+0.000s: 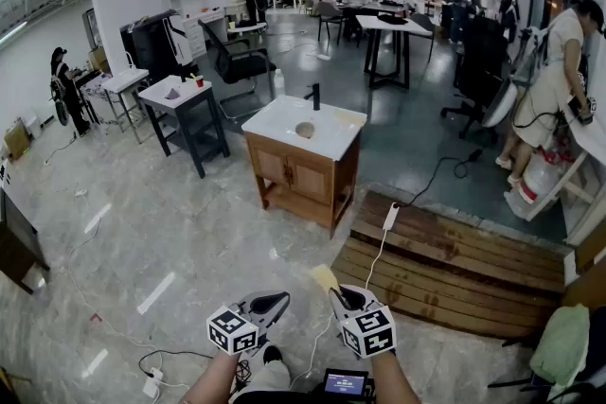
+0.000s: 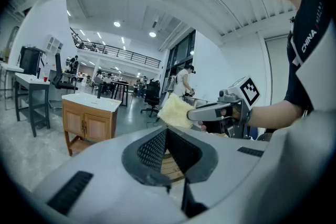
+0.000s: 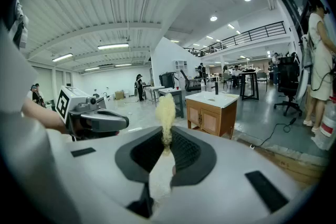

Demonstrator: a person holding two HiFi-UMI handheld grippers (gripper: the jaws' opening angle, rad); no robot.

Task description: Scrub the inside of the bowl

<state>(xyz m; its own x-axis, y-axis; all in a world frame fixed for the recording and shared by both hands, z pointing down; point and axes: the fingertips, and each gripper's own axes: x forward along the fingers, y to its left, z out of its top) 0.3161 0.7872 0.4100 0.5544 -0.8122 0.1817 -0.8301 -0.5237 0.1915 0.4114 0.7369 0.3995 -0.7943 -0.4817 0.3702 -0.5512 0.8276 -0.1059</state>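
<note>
Head view: grey polished floor (image 1: 189, 232) is taking up most of the frame. A brown slatted wooden platform (image 1: 454, 260) is lying on it at the right, just ahead of the hands. A wooden 2-door desk with a white top (image 1: 284, 167) is standing at mid-frame, its near right corner just beside the platform's far left end.

The task's thing, a round bowl-shaped basin (image 1: 305, 129), is sitting sunk into that white top, with a black tap (image 1: 314, 96) standing right behind it. Nothing is touching it, and it is lying well apart from both tongs.

The 2 tongs are hanging low at the bottom edge, side by side and near each other, both pointing roughly toward the desk and tilting slightly down.
- left tongs (image 1: 273, 302) (image 2: 167, 131): jaws are sitting together, nothing between them.
- right tongs (image 1: 339, 294) (image 3: 166, 136): jaws are clamping a pale yellow sponge cloth (image 1: 324, 278) (image 3: 166, 107).

The cloth is sticking out past the tips. It is showing edge-on and upright in the right gripper view, and as a flat fuzzy patch (image 2: 175, 111) in the left gripper view.
</note>
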